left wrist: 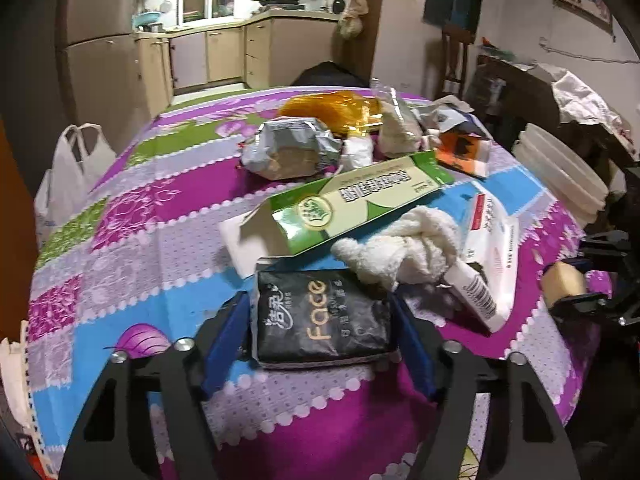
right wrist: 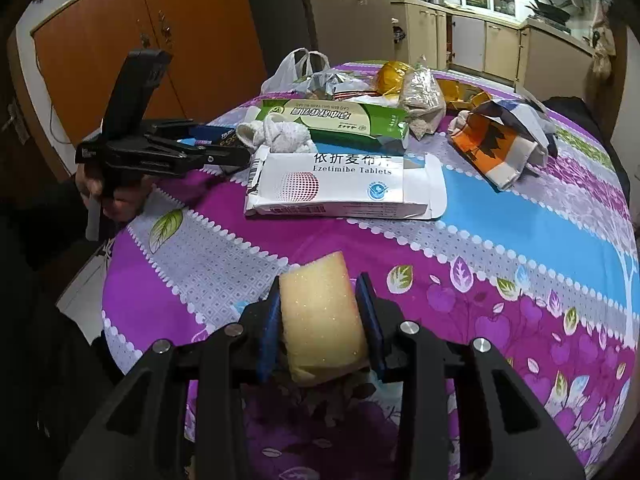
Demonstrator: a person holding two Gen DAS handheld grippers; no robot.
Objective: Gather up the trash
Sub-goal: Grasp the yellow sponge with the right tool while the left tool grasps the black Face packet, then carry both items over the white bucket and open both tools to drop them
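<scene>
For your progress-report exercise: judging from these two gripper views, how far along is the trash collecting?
Done: nothing visibly bagged. In hand: right gripper clamps a yellow sponge; left gripper straddles the black tissue pack. Left on the table: green carton, tablet box, white cloth, wrappers behind. White plastic bag waits at the table's edge.
</scene>
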